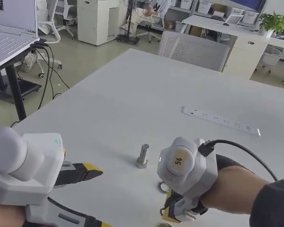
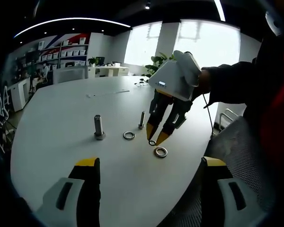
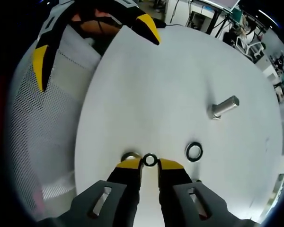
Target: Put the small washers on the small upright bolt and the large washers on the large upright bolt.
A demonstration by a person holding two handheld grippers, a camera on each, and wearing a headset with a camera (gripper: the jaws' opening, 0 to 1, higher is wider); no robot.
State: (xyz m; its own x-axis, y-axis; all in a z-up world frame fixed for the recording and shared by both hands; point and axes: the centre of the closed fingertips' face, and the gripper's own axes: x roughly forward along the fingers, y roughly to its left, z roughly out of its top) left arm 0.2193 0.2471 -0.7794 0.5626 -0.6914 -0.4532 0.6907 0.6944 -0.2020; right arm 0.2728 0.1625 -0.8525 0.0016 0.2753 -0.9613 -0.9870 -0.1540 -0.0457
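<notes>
Head view: the big bolt (image 1: 143,156) stands bare on the table (image 1: 132,94), so I judge the task barely begun. A second washer (image 1: 162,187) lies just beside my right gripper (image 1: 169,213), which points steeply down from a bent wrist. A third washer (image 1: 164,225) sits at the frame's bottom edge. My left gripper (image 1: 102,196) rests low at the left, aimed across the table.

Left gripper view: the left gripper (image 2: 150,163) has its jaws spread wide, holding nothing. Ahead, the right gripper (image 2: 156,137) comes down tips-first onto the small washer (image 2: 153,142), which looks to be at table level. The big bolt (image 2: 99,127) and small bolt (image 2: 141,119) are both upright with nothing threaded on. The second washer (image 2: 128,135) and third washer (image 2: 160,152) lie flat, apart from both bolts.

Right gripper view: the right gripper (image 3: 150,163) is drawn in narrow, and the small washer (image 3: 149,160) looks pinched between its tips. I cannot tell whether it is lifted. The third washer (image 3: 130,155) peeks out behind one tip, the second washer (image 3: 194,151) lies nearer the big bolt (image 3: 223,107). All stacking is left.
</notes>
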